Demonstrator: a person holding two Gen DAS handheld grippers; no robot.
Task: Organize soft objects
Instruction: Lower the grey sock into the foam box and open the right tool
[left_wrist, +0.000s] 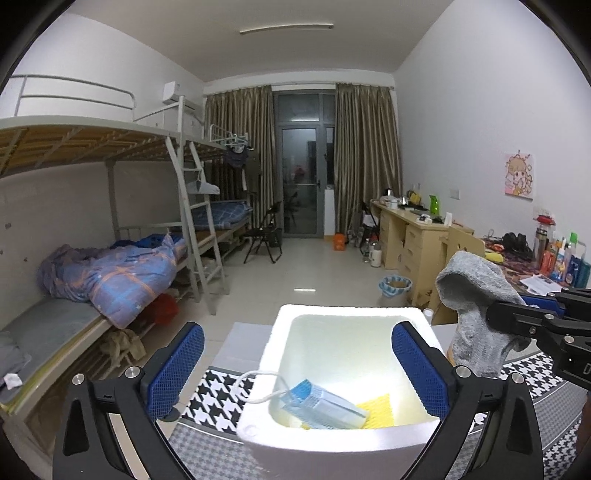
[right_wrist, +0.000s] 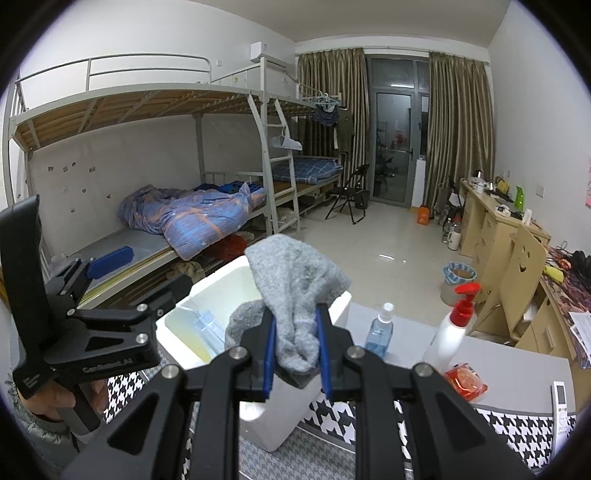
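The right tongs (right_wrist: 296, 350) are clamped on a grey sock (right_wrist: 295, 295), which bunches up above the blue pads and droops a little below them. The sock hangs over the near right corner of the white foam box (left_wrist: 332, 439), more above the rim than above the hollow. The left tongs (left_wrist: 297, 369) stand spread to their widest with nothing between the pads, framing the box from its near side; just beyond and below them, inside the box, lie a blue face mask (left_wrist: 325, 404) and a yellow cloth (left_wrist: 376, 404).

The likeliest slip, as I judge it: if the right tongs let go here, the sock could catch on the foam wall and slide down outside, onto the houndstooth-patterned surface (left_wrist: 214, 398) instead of into the box. It needs carrying further over the opening first.

A second risk is the box itself. Foam is light, and a nudge from either tongs could push or tip it.

To the right of the right tongs a clear blue spray bottle (right_wrist: 380, 332) and a white pump bottle with a red top (right_wrist: 452, 328) stand close; a wide sideways swing could knock them over.

The mask's ear loop (left_wrist: 255, 384) trails over the box wall and could snag on the left tongs.
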